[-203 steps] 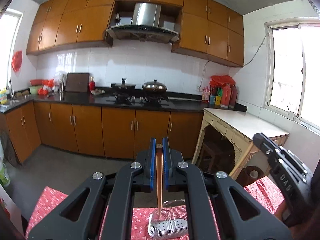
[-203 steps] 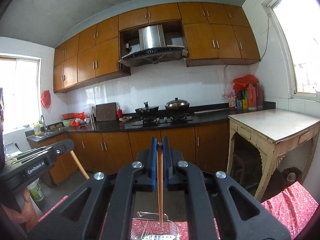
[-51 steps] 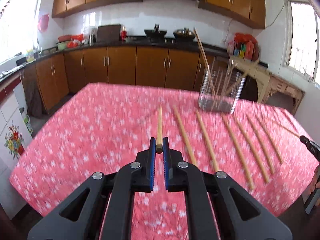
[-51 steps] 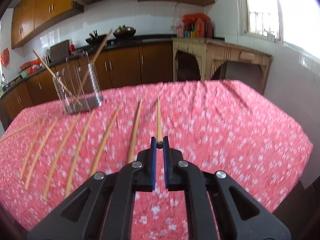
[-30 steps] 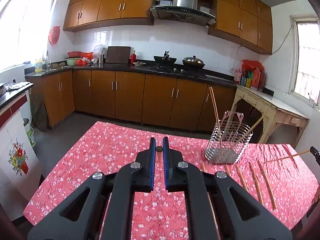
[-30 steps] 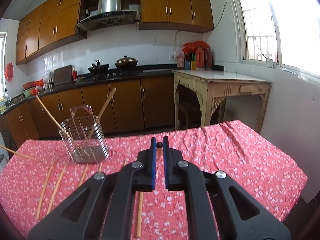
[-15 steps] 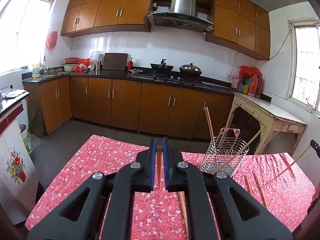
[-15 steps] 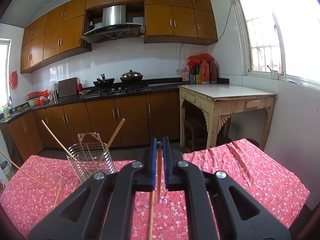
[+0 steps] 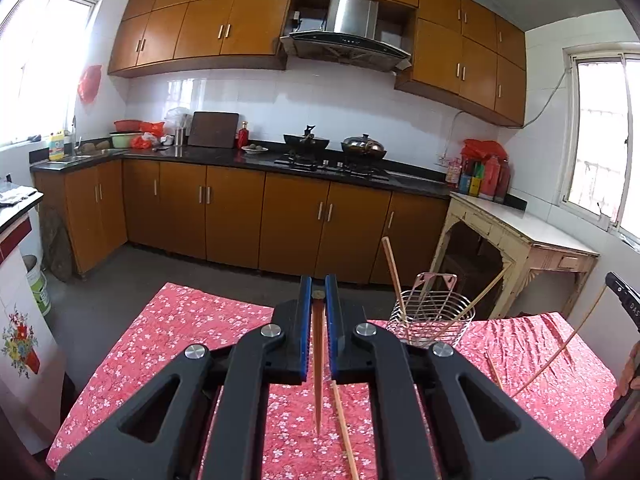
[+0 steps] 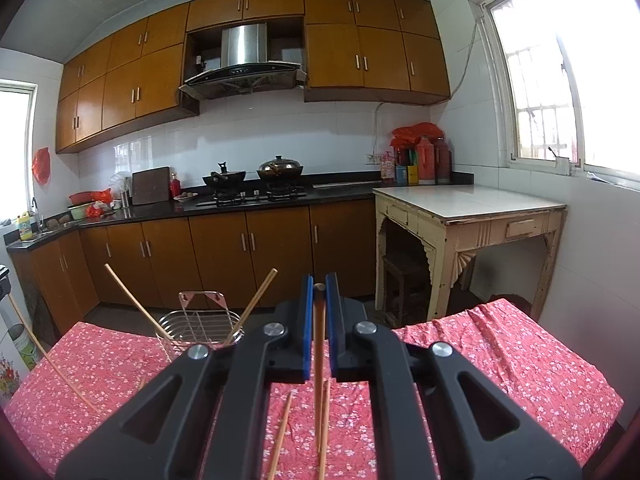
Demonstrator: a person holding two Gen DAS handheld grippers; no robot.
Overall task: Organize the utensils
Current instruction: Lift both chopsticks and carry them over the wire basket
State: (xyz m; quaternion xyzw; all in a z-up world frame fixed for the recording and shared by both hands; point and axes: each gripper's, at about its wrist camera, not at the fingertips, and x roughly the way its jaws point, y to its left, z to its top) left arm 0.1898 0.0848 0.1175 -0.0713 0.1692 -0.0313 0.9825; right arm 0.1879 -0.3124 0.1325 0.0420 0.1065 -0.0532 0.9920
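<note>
Two handheld grippers are raised above a table covered by a red flowered tablecloth [image 9: 192,320] in a kitchen with brown cabinets. The left gripper [image 9: 319,294] is clamped narrow on one wooden chopstick [image 9: 318,364], gripped at its thick end, the thin tip hanging down toward the cloth. The right gripper [image 10: 319,288] is likewise pinched tight on one chopstick of its own [image 10: 318,368], hanging the same way.

One wire utensil basket [image 9: 432,316] stands on the table's far side, to the right in the left camera's view and to the left in the right camera's view. Two chopsticks lean in it, one toward each side.

In the left view, one chopstick [image 9: 344,428] lies on the cloth just below the gripper, and one more [image 9: 494,372] is partly visible near the basket. In the right view, two lie on the cloth beneath the gripper; others may be hidden behind the gripper bodies.

Compared with a second earlier, both grippers have risen and tipped upward. Each held chopstick then showed only as an end between the blue pads; now its full length hangs in sight. The basket sits lower in each picture, and fewer loose chopsticks show.
</note>
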